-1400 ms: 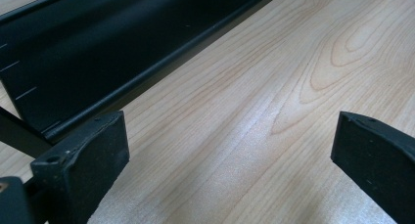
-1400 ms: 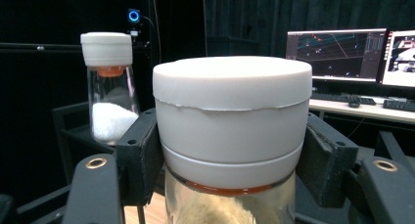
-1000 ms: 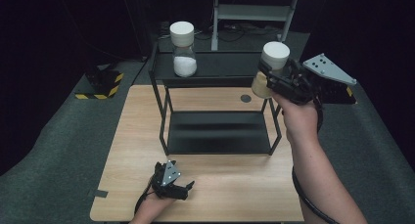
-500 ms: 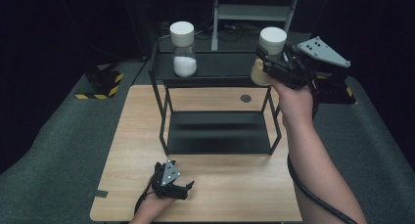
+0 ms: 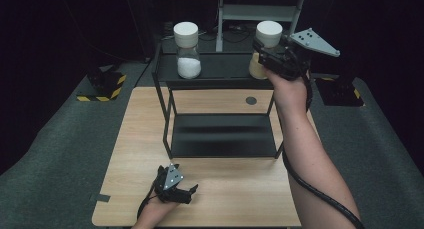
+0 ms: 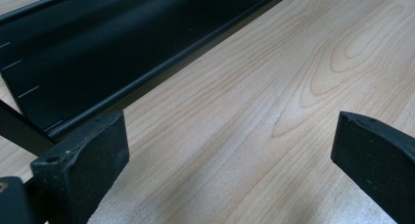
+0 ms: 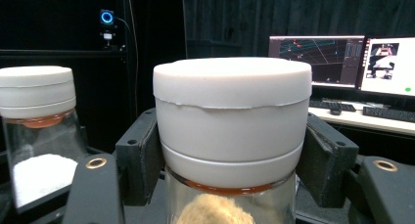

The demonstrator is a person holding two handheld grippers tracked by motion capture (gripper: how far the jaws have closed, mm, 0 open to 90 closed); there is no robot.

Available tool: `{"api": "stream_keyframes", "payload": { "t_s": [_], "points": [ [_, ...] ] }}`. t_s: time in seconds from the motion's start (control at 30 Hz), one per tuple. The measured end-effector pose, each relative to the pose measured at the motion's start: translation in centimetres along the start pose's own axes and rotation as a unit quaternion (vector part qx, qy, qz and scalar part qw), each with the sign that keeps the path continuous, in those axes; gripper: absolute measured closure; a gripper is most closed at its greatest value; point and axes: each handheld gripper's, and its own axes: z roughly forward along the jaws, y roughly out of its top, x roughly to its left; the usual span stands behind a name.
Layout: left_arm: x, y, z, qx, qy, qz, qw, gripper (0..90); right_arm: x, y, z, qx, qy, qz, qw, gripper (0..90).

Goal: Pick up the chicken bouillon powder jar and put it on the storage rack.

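- Right gripper (image 7: 230, 150) clamps the brown-filled jar (image 7: 232, 136) below its blank white lid (image 7: 232, 82).
- To its left stands the white-powder jar (image 7: 36, 131), unlabelled.
- Left gripper (image 6: 230, 150) gapes empty over the table (image 6: 274, 87).

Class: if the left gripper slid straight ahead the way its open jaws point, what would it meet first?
Probably the black metal shelf rack's bottom tray, past bare light wooden tabletop; the left gripper holds nothing.

Table (image 5: 140, 139): pale wood-grain, smooth. Shelf rack (image 5: 220, 134): matt black metal. Jars (image 5: 189, 51): clear glossy glass, matt white lids (image 7: 232, 99). Floor (image 5: 60, 139): grey carpet.
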Motion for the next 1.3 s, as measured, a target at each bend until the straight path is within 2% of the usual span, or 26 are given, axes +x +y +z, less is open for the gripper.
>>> {"api": "stream_keyframes", "payload": {
  "t_s": [0.43, 0.9, 1.3],
  "points": [
    [-0.1, -0.1, 0.0, -0.003, 0.0, 0.001, 1.0, 1.1, 0.3, -0.4, 1.8, 0.002, -0.008, 0.0, 1.0, 33.5],
    [0.0, -0.1, -0.1, -0.004, -0.002, -0.001, 1.0, 1.1, -0.1, -1.1, 2.3, 0.007, -0.01, 0.01, 0.9999, 33.5],
    [0.0, -0.1, 0.0, -0.003, -0.002, 0.002, 1.0, 1.1, -0.3, -1.8, 2.4, -0.006, -0.006, 0.01, 0.9999, 33.4]
  ]
}}
